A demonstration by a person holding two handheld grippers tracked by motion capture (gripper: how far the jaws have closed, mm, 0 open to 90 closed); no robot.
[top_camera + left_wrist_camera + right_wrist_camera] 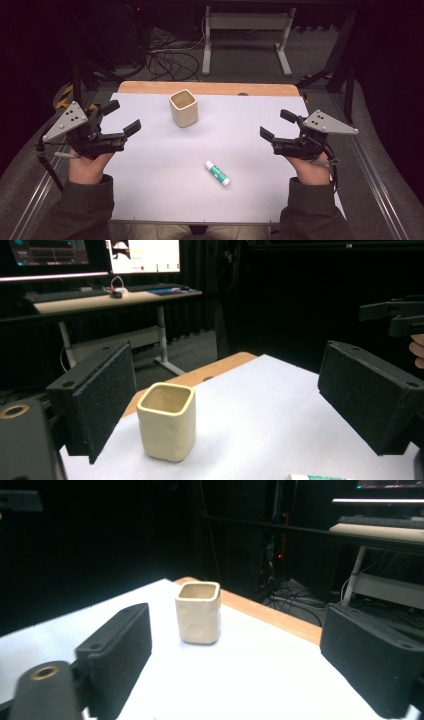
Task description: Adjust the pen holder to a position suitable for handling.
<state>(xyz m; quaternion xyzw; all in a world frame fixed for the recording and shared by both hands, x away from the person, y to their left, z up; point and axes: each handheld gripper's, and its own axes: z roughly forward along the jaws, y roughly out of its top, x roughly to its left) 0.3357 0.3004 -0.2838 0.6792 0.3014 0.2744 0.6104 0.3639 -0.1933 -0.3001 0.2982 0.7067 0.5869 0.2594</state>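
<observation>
On white table point(150, 200): L gripper point(120, 117), R gripper point(274, 125) hovering, jaws apart, flanking cream cup point(183, 107); glue stick point(217, 173) lying nearer person.

The high view looks forward and down over the whole white surface point(165, 195) from the person's side. Each gripper view sits low near a side edge, facing inward and slightly toward the far end. All three views share the cream cup point(183, 107) point(166, 420) point(198, 612) standing upright.

Beyond my table's wooden edge point(210, 88) I see tangled cables point(167, 60) (on the floor) beside a white desk frame point(245, 22).
</observation>
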